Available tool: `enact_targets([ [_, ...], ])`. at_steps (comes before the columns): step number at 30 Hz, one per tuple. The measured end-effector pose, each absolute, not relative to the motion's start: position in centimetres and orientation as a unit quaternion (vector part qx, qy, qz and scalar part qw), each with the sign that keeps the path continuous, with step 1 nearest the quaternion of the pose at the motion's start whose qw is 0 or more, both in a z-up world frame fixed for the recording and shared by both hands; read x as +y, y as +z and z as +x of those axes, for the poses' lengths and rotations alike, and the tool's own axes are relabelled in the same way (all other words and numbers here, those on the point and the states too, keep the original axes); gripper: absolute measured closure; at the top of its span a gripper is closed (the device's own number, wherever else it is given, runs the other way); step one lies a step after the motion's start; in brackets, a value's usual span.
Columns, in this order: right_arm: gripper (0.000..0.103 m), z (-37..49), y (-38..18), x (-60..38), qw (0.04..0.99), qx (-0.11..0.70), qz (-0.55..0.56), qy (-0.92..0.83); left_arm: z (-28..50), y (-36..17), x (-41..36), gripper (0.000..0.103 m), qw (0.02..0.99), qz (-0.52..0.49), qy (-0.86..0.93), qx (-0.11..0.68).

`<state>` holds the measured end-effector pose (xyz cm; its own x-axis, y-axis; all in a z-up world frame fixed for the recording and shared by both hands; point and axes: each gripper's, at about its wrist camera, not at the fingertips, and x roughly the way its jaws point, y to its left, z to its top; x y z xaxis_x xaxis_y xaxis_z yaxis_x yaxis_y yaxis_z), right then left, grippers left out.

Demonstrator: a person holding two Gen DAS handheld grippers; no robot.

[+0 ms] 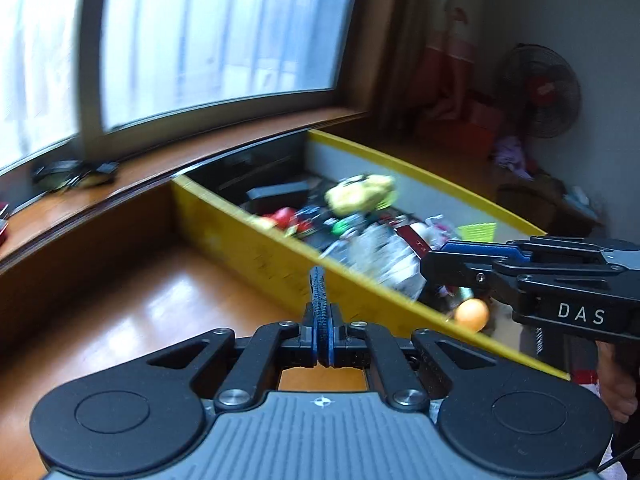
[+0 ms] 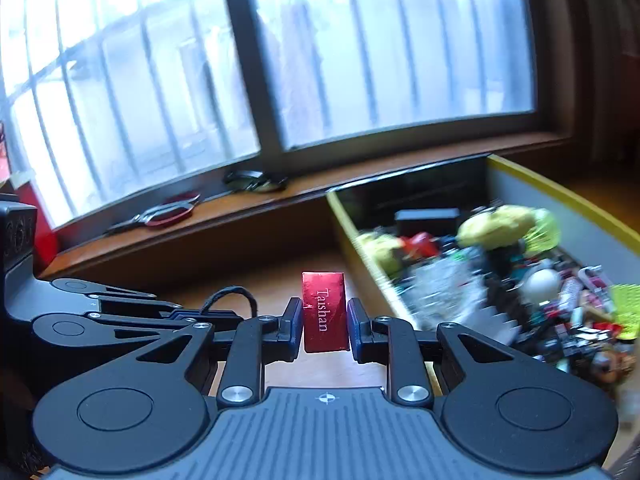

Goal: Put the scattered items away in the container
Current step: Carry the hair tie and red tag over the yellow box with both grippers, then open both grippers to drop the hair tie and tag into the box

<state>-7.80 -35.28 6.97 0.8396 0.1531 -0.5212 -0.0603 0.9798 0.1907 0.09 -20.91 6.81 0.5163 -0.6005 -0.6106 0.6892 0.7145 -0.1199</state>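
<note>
My right gripper [image 2: 324,320] is shut on a red "Taishan" box [image 2: 324,312], held upright over the wooden surface just left of the yellow-rimmed container [image 2: 360,244]. In the left wrist view the right gripper [image 1: 434,256] reaches over the container [image 1: 256,236] with the red box [image 1: 412,240] at its tips. My left gripper [image 1: 320,336] is shut on a thin black cord [image 1: 319,292] that sticks up between its fingers. In the right wrist view the left gripper [image 2: 224,314] lies to the left with the cord [image 2: 232,294] looping from its tips.
The container is full of mixed clutter: a yellow-green plush [image 1: 360,192], an orange ball [image 1: 472,314], a white ball [image 2: 542,284], a black box [image 2: 426,218]. Scissors [image 2: 164,214] and dark glasses [image 2: 252,180] lie on the window sill. A fan [image 1: 540,92] stands at the far right.
</note>
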Motion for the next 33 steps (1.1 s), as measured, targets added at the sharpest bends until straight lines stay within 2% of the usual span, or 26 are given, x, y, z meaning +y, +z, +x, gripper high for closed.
enact_targets([
  [7,0.078,-8.9,7.5,-43.1,0.962,0.253,0.099,-0.015,-0.3,7.7,-32.5,0.098,0.844,0.127,-0.42,0.31],
  [14,0.078,-8.8,5.4,-50.3,0.953,0.263,0.131,-0.079,0.5,4.7,-42.6,0.098,0.814,0.166,-0.418,0.368],
  [30,0.078,-7.3,2.7,-55.5,0.941,0.293,0.132,-0.109,1.0,0.7,-47.0,0.095,0.786,0.166,-0.426,0.416],
  [31,0.078,-7.2,2.6,-55.6,0.94,0.294,0.133,-0.109,1.1,0.6,-47.1,0.094,0.786,0.163,-0.424,0.42],
  [32,0.078,-7.1,2.6,-55.8,0.94,0.295,0.132,-0.109,1.3,0.5,-47.1,0.088,0.785,0.159,-0.423,0.424],
  [33,0.078,-7.1,2.5,-55.8,0.94,0.296,0.133,-0.108,1.4,0.4,-47.1,0.077,0.783,0.152,-0.425,0.429],
])
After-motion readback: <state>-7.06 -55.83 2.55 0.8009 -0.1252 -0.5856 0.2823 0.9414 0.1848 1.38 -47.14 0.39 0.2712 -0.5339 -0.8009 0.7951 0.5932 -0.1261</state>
